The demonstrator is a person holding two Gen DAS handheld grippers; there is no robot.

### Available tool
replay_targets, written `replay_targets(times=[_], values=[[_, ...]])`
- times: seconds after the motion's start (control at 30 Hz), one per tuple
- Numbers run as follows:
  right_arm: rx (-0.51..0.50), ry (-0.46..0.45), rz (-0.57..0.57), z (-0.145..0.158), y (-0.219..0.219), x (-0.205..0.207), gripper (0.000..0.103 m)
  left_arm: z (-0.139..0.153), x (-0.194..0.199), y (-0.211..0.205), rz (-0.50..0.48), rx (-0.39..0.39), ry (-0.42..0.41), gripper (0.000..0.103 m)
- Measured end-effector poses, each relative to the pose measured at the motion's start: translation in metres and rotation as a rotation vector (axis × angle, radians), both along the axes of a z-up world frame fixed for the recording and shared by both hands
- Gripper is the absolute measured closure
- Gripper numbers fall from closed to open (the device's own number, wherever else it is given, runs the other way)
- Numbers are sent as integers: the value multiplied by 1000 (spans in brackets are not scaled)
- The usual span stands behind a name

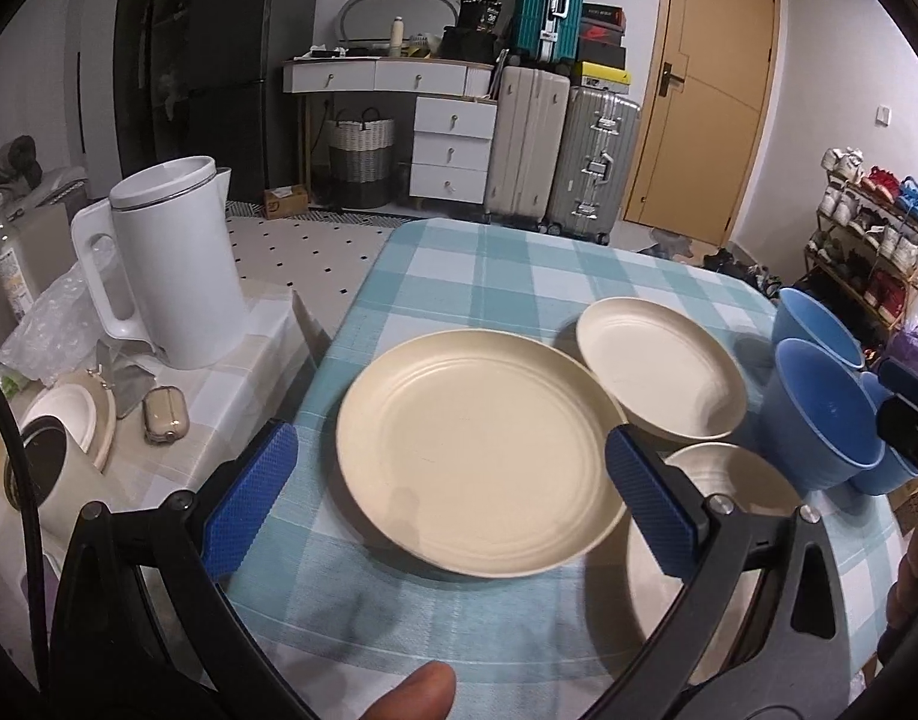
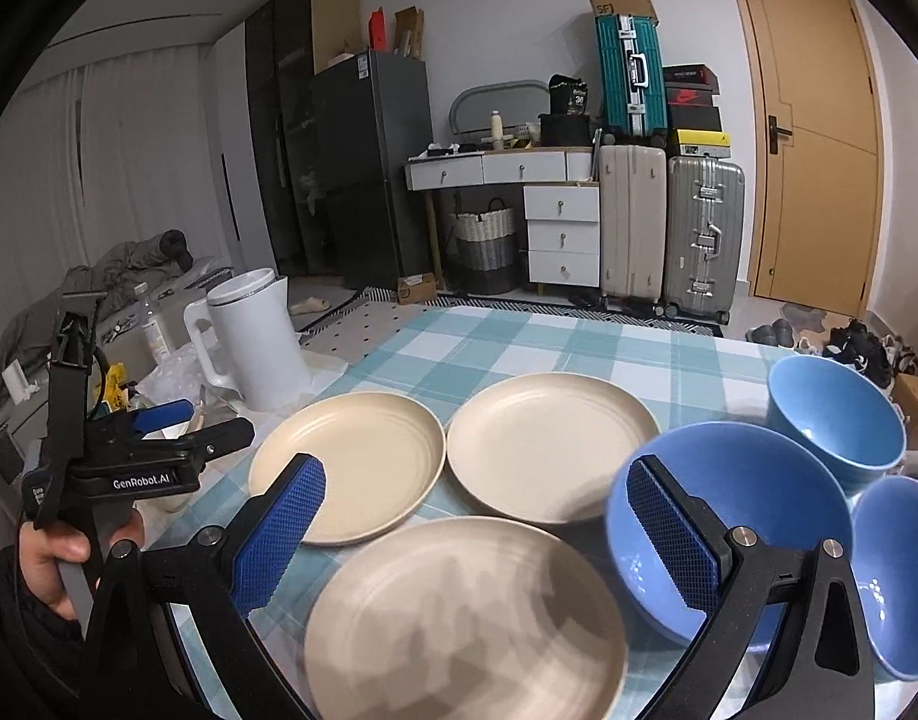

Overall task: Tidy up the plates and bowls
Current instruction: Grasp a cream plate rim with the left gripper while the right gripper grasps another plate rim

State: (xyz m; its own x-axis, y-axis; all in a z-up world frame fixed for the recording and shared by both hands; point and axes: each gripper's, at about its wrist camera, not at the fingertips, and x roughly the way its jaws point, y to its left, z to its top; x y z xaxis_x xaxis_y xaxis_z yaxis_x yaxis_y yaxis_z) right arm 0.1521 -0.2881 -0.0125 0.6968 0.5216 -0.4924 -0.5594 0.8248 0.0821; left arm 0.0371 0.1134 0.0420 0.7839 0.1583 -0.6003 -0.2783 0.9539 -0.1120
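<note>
Three cream plates lie on the checked tablecloth (image 1: 495,276). In the left wrist view the largest-looking plate (image 1: 483,450) sits between the fingers of my open left gripper (image 1: 450,498), which hovers just above its near rim. A second plate (image 1: 663,366) lies behind to the right, and a third plate (image 1: 717,540) is partly hidden by the right finger. Blue bowls (image 1: 819,408) stand at the right edge. In the right wrist view my right gripper (image 2: 477,534) is open over the near plate (image 2: 465,618), its right finger in front of a blue bowl (image 2: 735,534). Two more bowls (image 2: 837,414) flank it.
A white kettle (image 1: 171,264) stands on a cluttered side table left of the cloth, with a small case (image 1: 165,414) and plastic wrap. A hand (image 2: 57,546) holds the left gripper (image 2: 219,418) at the table's left edge. Suitcases, drawers and a door stand far behind.
</note>
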Motion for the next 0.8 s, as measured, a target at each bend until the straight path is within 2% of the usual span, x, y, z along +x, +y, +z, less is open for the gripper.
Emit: replay_targets(times=[0.13, 0.47, 0.6, 0.8], values=[[7, 35, 11, -3, 15, 10, 0, -9, 7, 7, 13, 21, 45, 1], [-39, 97, 16, -19, 47, 31, 0, -38, 16, 34, 47, -18, 107, 1], [-48, 144, 36, -28, 57, 40, 0, -51, 22, 40, 57, 5, 138, 1], [-71, 204, 61, -49, 74, 55, 0, -71, 29, 54, 81, -38, 178, 1]])
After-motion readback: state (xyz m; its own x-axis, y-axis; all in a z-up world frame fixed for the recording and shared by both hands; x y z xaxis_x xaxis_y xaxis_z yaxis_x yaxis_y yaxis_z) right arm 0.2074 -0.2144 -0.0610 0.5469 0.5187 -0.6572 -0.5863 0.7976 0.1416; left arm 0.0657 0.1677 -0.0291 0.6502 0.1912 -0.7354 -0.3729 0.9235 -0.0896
